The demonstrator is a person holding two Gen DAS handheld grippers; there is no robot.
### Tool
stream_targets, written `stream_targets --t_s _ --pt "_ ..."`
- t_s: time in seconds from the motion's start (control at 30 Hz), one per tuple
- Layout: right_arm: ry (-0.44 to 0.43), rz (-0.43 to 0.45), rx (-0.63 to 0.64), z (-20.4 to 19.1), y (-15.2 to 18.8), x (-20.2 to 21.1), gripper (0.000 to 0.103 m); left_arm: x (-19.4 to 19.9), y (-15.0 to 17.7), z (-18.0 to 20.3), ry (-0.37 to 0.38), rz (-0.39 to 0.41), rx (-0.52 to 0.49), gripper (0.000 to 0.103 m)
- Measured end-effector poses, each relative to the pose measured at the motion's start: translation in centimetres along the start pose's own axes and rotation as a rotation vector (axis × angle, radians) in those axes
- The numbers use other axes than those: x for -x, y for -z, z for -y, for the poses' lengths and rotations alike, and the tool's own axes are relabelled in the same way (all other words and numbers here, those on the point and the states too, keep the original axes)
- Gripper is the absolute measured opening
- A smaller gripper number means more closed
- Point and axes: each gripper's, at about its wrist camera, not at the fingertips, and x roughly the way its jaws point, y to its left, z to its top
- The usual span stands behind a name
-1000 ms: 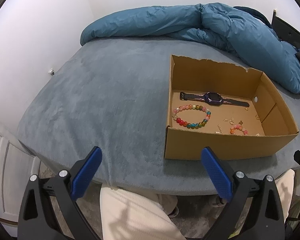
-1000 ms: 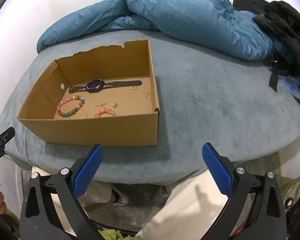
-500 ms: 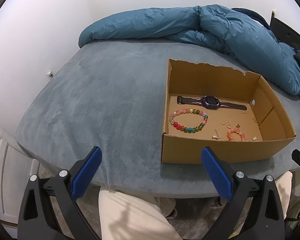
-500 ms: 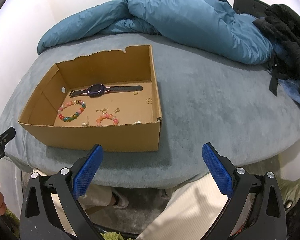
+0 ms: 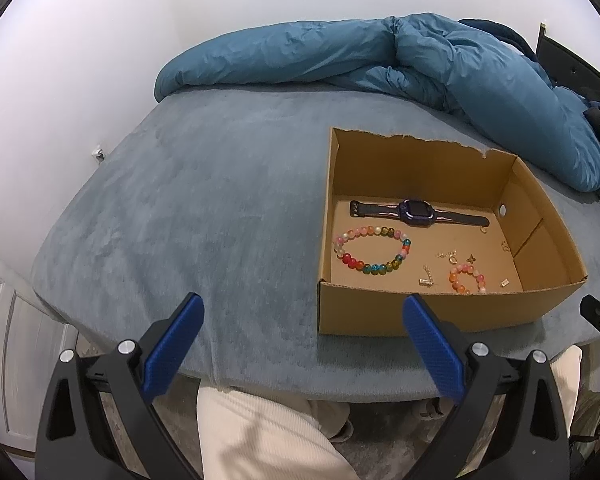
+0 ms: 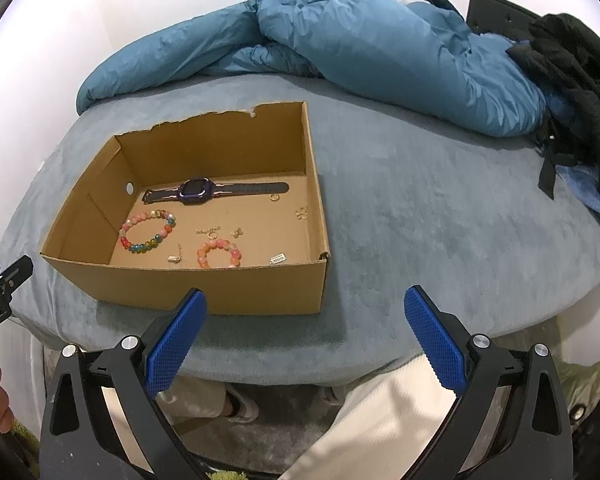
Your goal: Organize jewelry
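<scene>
An open cardboard box [image 5: 432, 314] [image 6: 220, 288] sits on the grey-blue bed. Inside lie a purple watch [image 5: 418, 211] [image 6: 196, 191], a large multicoloured bead bracelet [image 5: 372, 250] [image 6: 148, 231], a small orange-pink bead bracelet [image 5: 466, 278] [image 6: 219, 253] and several small gold pieces [image 5: 448, 256] [image 6: 216, 232]. My left gripper [image 5: 300, 320] is open and empty, near the bed's front edge, left of the box. My right gripper [image 6: 306, 312] is open and empty, in front of the box's near right corner.
A rumpled blue duvet [image 5: 380, 60] [image 6: 340, 40] lies along the back of the bed. Dark clothing [image 6: 580, 80] is piled at the far right. The person's light trousers [image 5: 260, 432] show below the bed edge. A wall is at the left.
Both grippers have risen and tilted, so more of the box's inside shows. The jaws have stayed open. Nothing in the box has moved.
</scene>
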Motion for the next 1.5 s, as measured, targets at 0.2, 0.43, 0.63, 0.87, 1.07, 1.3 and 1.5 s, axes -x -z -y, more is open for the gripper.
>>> stream_targets --t_s 0.2,0.43,0.63,0.87,1.07,1.3,1.5 --pt "0.001 0.000 0.001 -0.03 -0.06 -0.05 0.095 -0.05 -0.14 -0.01 0.001 -0.001 -0.001 0.097" --pt "0.001 0.000 0.001 -0.05 -0.13 -0.10 0.095 -0.04 -0.24 0.25 0.002 -0.003 -0.005 0.097" --pt "0.000 0.004 0.003 0.02 -0.14 -0.12 0.095 -0.07 -0.16 0.51 0.007 -0.007 -0.005 0.097" --pt "0.000 0.005 0.004 0.06 -0.12 -0.15 0.095 0.02 -0.17 0.54 0.010 -0.007 -0.009 0.097" --pt "0.002 0.005 0.005 -0.05 -0.14 -0.13 0.095 0.04 -0.20 0.59 0.014 -0.011 -0.010 0.097" --pt "0.002 0.000 0.009 -0.22 -0.14 -0.10 0.095 -0.09 -0.26 0.66 0.018 -0.016 -0.011 0.097" --pt "0.001 0.000 0.010 -0.18 -0.14 -0.09 0.095 -0.18 -0.19 0.81 0.028 -0.018 -0.020 0.097"
